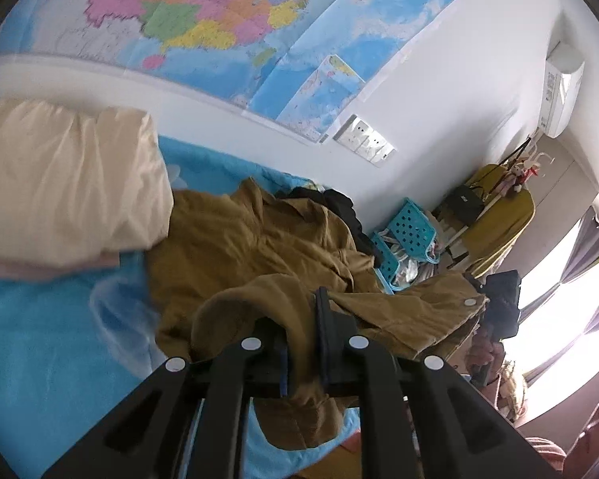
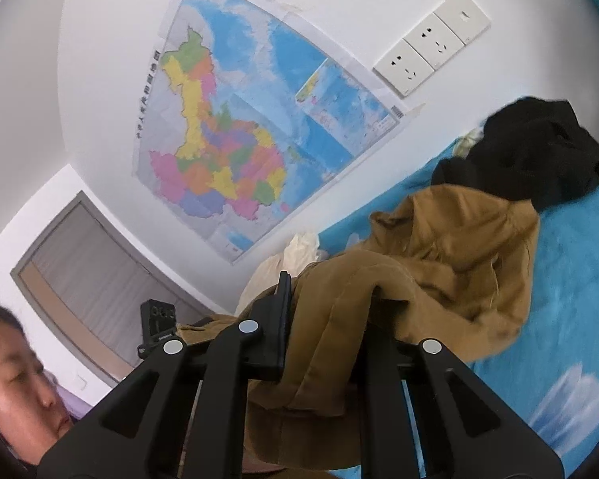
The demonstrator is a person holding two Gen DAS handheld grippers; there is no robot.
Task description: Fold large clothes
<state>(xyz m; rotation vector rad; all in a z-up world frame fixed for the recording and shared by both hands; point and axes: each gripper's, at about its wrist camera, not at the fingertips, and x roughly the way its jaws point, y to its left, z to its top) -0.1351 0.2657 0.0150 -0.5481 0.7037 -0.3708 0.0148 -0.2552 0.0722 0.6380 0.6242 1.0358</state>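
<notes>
Mustard-brown cloth, a large soft jacket (image 1: 259, 247) with a collar, lies rumpled on the bright blue bed sheet (image 1: 40, 339) and is lifted at two points by your tools. Your left gripper (image 1: 299, 343) has its black fingers (image 1: 327, 331) pressed nearly together on a thick fold of that jacket; the fabric bulges over the left finger and hangs down between the two arms of the tool. Your right gripper (image 2: 323, 319) likewise pinches a bunched fold of the same jacket (image 2: 451, 263); one black finger (image 2: 281, 311) shows on the left of the fold, while the other is covered by cloth, so contact on that side cannot be confirmed by sight. In the left wrist view the rest of the jacket trails away from the tool toward the far wall, with a cream pillow (image 1: 64, 183) just beside it on the left and a dark garment (image 1: 339, 207) behind it. In the right wrist view that black garment (image 2: 539, 155) sits at the far right on the sheet (image 2: 571, 279), touching the jacket's far edge. A coloured wall map (image 1: 259, 20) and a white socket plate (image 2: 431, 44) are fixed to the white wall. A turquoise perforated basket (image 1: 407, 235) stands beyond the bed. Your head appears at the near left of the right wrist view.
</notes>
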